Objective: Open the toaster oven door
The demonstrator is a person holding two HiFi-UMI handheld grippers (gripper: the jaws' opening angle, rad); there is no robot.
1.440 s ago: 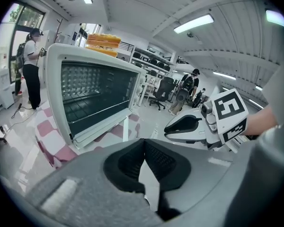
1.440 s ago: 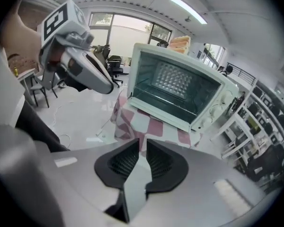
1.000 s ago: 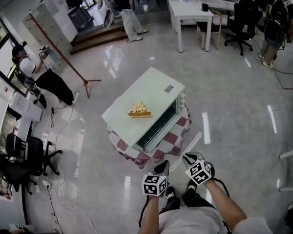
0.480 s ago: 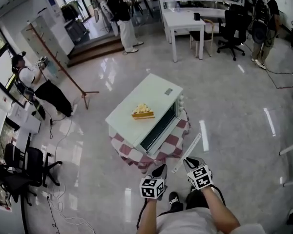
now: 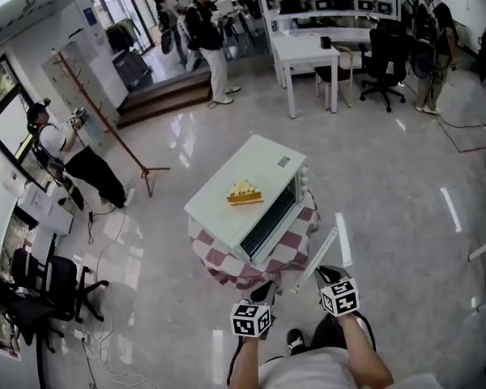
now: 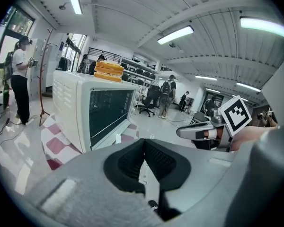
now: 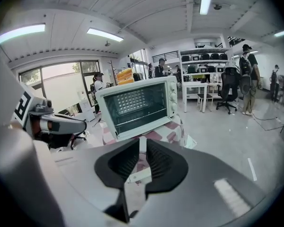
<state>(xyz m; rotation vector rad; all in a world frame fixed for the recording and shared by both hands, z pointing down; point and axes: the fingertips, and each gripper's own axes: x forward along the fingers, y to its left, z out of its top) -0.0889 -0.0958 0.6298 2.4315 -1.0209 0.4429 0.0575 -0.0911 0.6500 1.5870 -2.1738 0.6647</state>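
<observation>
1. Jaws first: your left gripper (image 5: 266,288) has them pressed together on nothing, while your right gripper (image 5: 330,274) holds them slightly apart, empty.
2. Your toaster oven (image 5: 251,205) sits door-closed on the checkered worktop (image 5: 219,259), apart from the 2 grippers (probably beyond reach, hence nothing grasped).

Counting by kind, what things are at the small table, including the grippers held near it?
Toaster oven: 1
Layered food piece on it: 1
Checked cloth: 1
Grippers: 2, left gripper and right gripper
Total: 5
</observation>
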